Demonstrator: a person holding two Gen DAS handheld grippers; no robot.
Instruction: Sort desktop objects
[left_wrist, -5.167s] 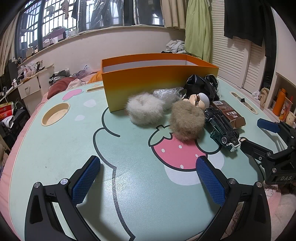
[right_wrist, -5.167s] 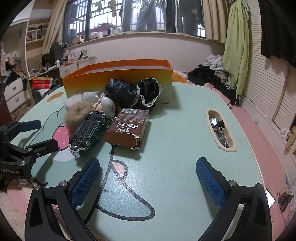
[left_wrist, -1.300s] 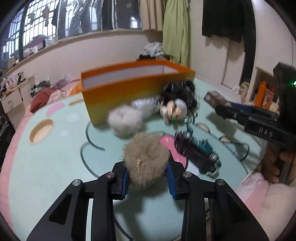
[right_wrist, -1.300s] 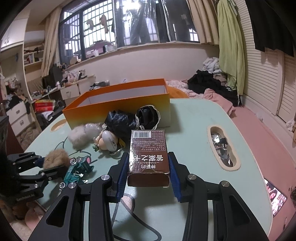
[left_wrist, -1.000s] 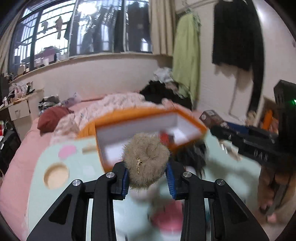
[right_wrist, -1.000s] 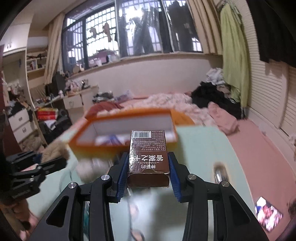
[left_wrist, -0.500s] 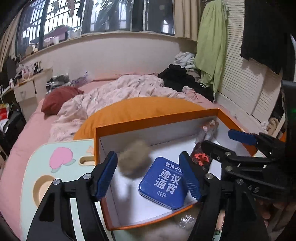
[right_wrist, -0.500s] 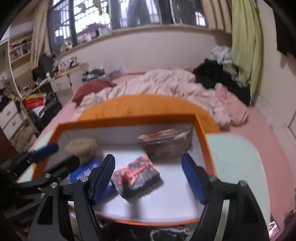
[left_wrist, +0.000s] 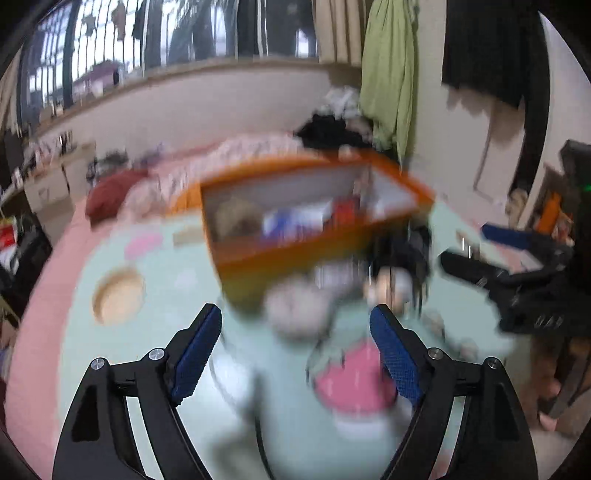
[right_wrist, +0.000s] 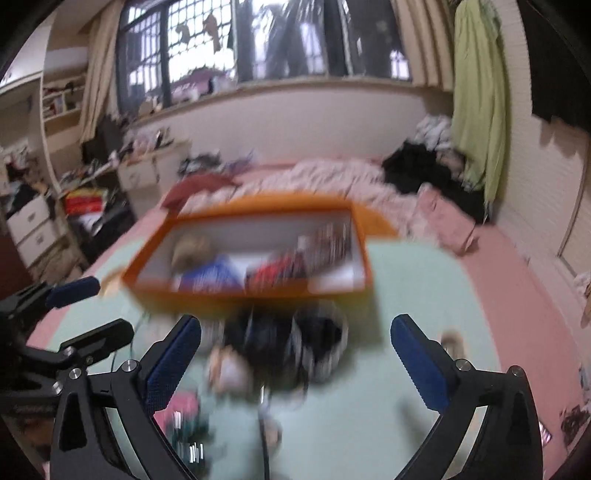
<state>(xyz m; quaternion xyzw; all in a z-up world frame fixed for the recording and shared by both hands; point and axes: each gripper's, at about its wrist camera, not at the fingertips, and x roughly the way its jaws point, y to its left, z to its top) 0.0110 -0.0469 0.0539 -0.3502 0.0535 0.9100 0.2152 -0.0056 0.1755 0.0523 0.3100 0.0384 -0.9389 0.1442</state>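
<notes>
Both tongs, left gripper (left_wrist: 295, 343) and right gripper (right_wrist: 295, 354), gape wide and hold nothing above the mint table (right_wrist: 406, 280). The orange box (right_wrist: 251, 291) sits at the far edge, holding a tan pompom (right_wrist: 192, 247); blurred clutter lies near it.

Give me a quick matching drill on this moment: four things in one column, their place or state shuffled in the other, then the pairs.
Things
1. tan pompom
2. white pompom
3. left hand-held gripper
4. doll

Place or state
A. open, holding nothing
B. inside the orange box, at its left end
C. on the table before the box, beside black fabric
D. on the table before the box's front wall, left wrist view

Pairs: 1-B, 2-D, 3-A, 4-C
</notes>
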